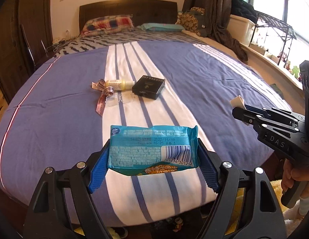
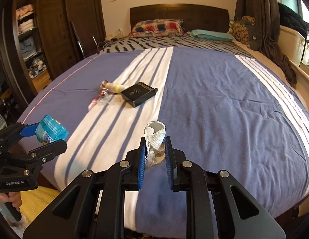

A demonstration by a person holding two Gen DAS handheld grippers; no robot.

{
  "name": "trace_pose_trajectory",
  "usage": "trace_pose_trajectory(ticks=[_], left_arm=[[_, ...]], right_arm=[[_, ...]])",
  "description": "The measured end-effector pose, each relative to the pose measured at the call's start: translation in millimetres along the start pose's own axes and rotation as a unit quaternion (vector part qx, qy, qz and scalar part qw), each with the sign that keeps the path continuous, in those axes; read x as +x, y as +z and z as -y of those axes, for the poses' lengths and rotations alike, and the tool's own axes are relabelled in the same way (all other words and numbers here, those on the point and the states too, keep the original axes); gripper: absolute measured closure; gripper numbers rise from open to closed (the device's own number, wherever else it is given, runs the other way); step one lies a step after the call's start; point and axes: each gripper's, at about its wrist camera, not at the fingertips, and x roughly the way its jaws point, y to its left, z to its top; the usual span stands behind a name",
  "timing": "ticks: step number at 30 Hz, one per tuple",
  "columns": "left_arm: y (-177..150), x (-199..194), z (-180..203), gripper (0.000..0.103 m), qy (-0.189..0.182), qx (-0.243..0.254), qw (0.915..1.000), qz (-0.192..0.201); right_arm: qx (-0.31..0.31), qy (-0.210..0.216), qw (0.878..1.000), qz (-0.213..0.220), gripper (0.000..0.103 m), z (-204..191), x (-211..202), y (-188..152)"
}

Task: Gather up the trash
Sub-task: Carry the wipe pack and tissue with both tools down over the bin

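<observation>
Bedroom scene: big bed [image 2: 214, 103] with blue-and-white striped cover fills both views, dark headboard behind, window on the right.

Leftover pile mid-bed on the white stripe: black flat box [image 1: 148, 87], pale yellow bottle [image 1: 118, 84] touching its left side, ribbon [image 1: 102, 95] and a clear plastic piece [image 1: 119, 100] just in front. All still to collect, by my read.

Teal snack wrapper [image 1: 153, 149] sits between the pads of the left gripper [image 1: 153, 171], lifted clear of the cover near the foot of the bed. Jaws wide, pads pressing its two short edges, so it's grasped. Film pack: light, crinkly, slick; looks puffed, so it could squirt out if squeezed harder. Edge-to-edge hold is marginal; pinching a sealed end would be safer.

Crumpled white scrap [image 2: 155, 137], ribbed paper or fabric, can't tell which, is clamped in the right gripper [image 2: 155, 167], jaws fully clenched. Soft, near weightless, crushes flat, no slip risk.

For the rest: box is stiff, take it across the narrow sides. Bottle is round and smooth, grab mid-body. Ribbon is limp, pinch anywhere.
</observation>
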Motion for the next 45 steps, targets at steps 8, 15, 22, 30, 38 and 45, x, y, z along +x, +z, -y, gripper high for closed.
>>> trace_pose_trajectory(ticks=[8,15,22,30,38,45], left_arm=[[-36.1,-54.8,12.0,0.027,-0.016,0.003,0.9993,0.032],[-77.2,-71.5,17.4,0.027,-0.029,0.000,0.9992,0.026],[-121.6,-62.1,16.1,0.027,-0.031,-0.001,0.9995,-0.007],[-169.3,-26.2,8.7,0.027,-0.048,-0.020,0.9969,-0.060],[-211.1,21.5,4.0,0.027,-0.052,-0.041,0.9901,-0.124],[-238.3,65.0,2.9,0.027,-0.055,-0.044,0.9804,-0.184]], right_arm=[[0.005,0.007,1.000,0.027,0.084,-16.2,-50.5,-36.7],[0.012,0.023,1.000,0.010,0.084,-25.9,-59.8,-82.5],[0.008,0.032,0.999,-0.020,0.084,-39.3,-52.8,-121.3],[0.009,0.034,0.997,-0.068,0.084,-48.3,-26.5,-157.0],[0.013,0.031,0.991,-0.129,0.084,-55.4,13.4,-191.0],[0.032,0.030,0.981,-0.187,0.084,-50.1,51.3,-221.0]])
